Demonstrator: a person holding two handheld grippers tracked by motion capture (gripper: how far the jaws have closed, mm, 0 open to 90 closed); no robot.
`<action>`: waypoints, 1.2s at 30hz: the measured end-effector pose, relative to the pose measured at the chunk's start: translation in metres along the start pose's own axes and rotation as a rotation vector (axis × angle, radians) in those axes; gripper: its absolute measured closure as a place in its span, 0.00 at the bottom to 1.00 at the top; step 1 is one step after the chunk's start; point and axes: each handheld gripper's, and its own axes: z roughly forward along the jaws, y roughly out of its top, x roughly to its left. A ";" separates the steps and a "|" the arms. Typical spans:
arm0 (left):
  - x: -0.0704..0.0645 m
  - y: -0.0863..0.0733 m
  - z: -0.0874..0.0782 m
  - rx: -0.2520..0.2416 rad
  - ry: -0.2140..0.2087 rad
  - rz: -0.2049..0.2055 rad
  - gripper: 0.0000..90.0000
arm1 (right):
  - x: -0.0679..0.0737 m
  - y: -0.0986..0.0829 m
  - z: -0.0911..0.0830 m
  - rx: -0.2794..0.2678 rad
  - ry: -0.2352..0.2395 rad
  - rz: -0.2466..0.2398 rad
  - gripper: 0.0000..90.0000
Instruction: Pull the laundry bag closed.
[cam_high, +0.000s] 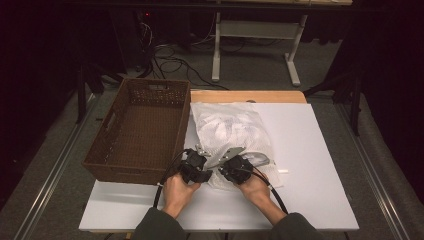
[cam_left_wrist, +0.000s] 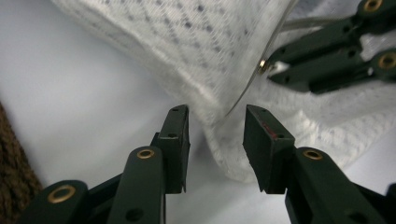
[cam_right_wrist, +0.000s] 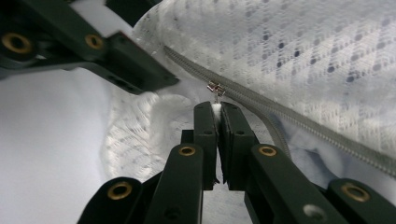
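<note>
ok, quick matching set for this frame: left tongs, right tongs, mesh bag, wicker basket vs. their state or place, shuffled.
Things:
1. left tongs
2. right tongs
3. white mesh bag
4. brown wicker basket

States or places:
A. lies on the white table, zipper partly open
B. shut on the zipper pull
C. stands at the table's left, nothing inside
D. open, at the bag's edge

Pairs: 1-D, 2-B, 3-A, 4-C

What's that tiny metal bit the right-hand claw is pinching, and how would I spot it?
Start at the white mesh bag beside the brown basket. Follow its grey zipper to the right claw. The zipper pull is the one small shiny piece there.
</note>
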 end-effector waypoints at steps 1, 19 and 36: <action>-0.001 0.000 0.001 -0.010 -0.001 -0.006 0.68 | 0.001 0.000 0.000 -0.001 0.001 0.000 0.97; 0.001 0.001 0.004 0.027 0.044 0.028 0.95 | -0.010 -0.003 -0.006 0.033 -0.025 0.012 0.97; 0.004 -0.001 0.010 0.063 0.035 0.007 0.95 | -0.027 -0.020 -0.022 0.063 -0.062 0.059 0.97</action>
